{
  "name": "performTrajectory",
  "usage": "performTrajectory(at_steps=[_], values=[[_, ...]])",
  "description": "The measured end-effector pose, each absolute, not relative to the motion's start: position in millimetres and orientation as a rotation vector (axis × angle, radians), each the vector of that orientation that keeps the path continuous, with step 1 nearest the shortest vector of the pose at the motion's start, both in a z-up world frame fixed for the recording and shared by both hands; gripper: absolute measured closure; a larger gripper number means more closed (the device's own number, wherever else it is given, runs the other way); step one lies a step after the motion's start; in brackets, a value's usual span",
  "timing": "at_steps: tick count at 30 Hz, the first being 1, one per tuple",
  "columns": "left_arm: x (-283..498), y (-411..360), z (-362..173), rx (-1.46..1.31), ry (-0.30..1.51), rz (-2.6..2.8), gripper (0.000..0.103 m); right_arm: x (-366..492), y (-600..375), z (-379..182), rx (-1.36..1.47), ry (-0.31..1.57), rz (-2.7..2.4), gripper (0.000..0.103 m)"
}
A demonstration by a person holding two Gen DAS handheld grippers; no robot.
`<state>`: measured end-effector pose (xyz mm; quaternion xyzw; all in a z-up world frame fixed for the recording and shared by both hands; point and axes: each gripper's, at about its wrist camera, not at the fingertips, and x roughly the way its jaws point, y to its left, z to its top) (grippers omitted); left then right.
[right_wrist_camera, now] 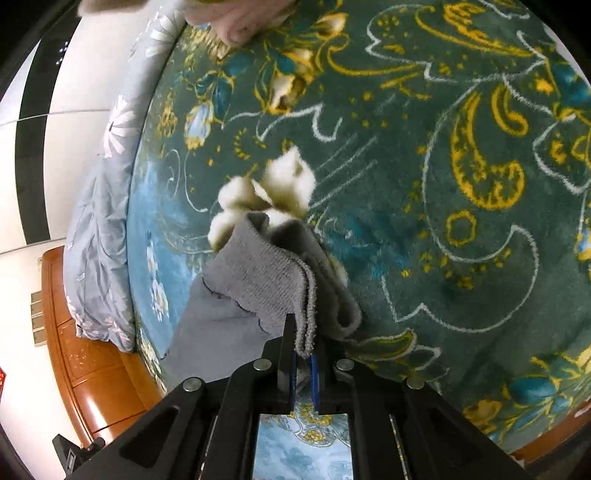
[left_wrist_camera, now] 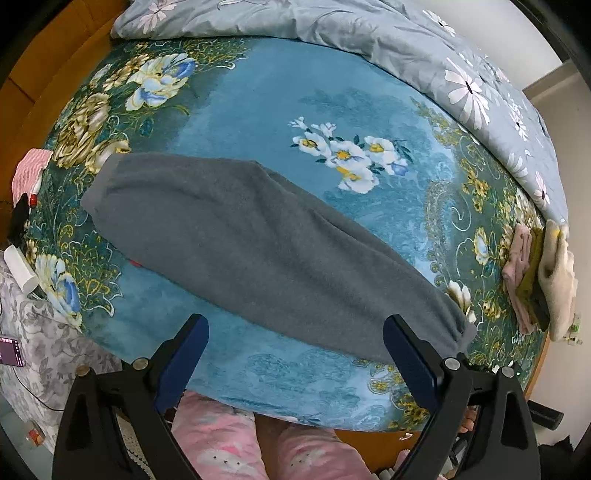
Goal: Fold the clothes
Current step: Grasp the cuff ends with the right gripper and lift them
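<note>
My right gripper (right_wrist_camera: 303, 354) pinches the gray pants (right_wrist_camera: 273, 273) by a thin cuff edge at 6 o'clock. It may slip out if I pull. My left gripper (left_wrist_camera: 295, 354) has its fingers wide apart, holding nothing.

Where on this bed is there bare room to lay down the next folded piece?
Bare floral blue blanket lies open between the long grey fleece garment and the bunched grey flowered duvet. Crowded: the folded pink-and-cream pile at the right edge, and the cuff pinched by the right gripper.
</note>
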<state>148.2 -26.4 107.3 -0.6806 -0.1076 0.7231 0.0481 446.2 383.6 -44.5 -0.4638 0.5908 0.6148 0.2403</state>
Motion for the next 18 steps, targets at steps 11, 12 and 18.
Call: performTrajectory(at_steps=[11,12,18], values=[[151,-31,103,-2.11,-0.333,2.207,0.007,472,398,-44,-1.164,1.679,1.665,0.061],[151,-31,104,-2.108,-0.328,2.21,0.007,472,398,-40,-1.13,1.699,1.691,0.054],[153,-28,104,-2.113,-0.303,2.208,0.007,467,394,-55,-1.24,1.659,1.688,0.048]])
